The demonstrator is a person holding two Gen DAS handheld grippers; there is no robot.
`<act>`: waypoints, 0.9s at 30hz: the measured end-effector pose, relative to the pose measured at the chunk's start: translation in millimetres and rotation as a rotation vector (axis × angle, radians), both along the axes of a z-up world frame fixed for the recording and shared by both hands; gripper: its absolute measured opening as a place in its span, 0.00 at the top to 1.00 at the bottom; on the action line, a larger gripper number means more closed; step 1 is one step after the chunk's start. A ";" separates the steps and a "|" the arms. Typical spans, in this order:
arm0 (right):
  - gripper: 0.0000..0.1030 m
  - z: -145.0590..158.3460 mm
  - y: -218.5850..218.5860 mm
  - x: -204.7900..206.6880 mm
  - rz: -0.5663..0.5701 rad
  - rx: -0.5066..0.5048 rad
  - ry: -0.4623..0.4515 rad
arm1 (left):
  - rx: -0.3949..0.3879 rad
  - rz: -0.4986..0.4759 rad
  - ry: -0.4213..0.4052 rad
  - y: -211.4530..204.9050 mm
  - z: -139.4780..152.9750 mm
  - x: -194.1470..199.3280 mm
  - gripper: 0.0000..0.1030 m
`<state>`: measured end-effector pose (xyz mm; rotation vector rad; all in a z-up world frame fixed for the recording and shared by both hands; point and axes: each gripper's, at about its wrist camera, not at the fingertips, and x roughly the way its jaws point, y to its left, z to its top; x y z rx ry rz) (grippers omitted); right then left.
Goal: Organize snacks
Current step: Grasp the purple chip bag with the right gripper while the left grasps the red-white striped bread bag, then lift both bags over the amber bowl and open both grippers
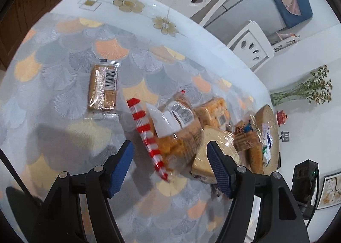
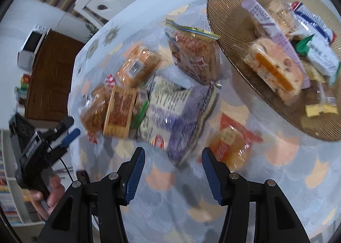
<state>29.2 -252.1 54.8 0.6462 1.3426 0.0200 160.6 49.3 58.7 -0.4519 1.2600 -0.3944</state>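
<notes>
Only the left wrist view shows a lone barcoded cracker pack mid-table apart from the snack pile, its writing seemingly blurred, beside the edge-set plate; both grippers gape empty.

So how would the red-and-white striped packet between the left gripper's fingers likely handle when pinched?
The striped packet looks like thin, glossy film, so probably crinkly and a bit slippery. It leans on neighbouring snacks, so it may shift them. Contents look like baked pieces, likely light and crushable.
</notes>
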 end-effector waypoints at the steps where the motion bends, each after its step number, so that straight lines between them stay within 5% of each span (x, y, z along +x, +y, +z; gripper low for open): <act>1: 0.48 -3.3 -2.0 5.1 -0.013 0.008 0.003 | 0.006 0.007 0.007 -0.4 -3.7 2.8 0.24; 7: 0.46 -18.4 -7.3 36.1 -0.046 -0.020 0.030 | -0.041 0.035 0.091 -1.3 -32.6 15.3 0.21; 9: 0.30 -25.5 -6.8 44.6 -0.048 -0.017 0.045 | -0.066 0.032 0.108 -5.1 -40.1 18.1 0.21; 20: 0.29 -49.5 5.4 68.0 -0.036 -0.066 0.044 | -0.124 0.049 0.119 -14.0 -53.7 26.8 0.22; 23: 0.45 -49.6 6.0 67.7 -0.028 -0.043 0.018 | -0.131 0.038 0.094 -17.9 -52.1 27.8 0.37; 27: 0.54 -41.4 11.3 62.2 -0.020 -0.060 -0.007 | -0.124 0.023 0.072 -21.7 -46.7 25.9 0.49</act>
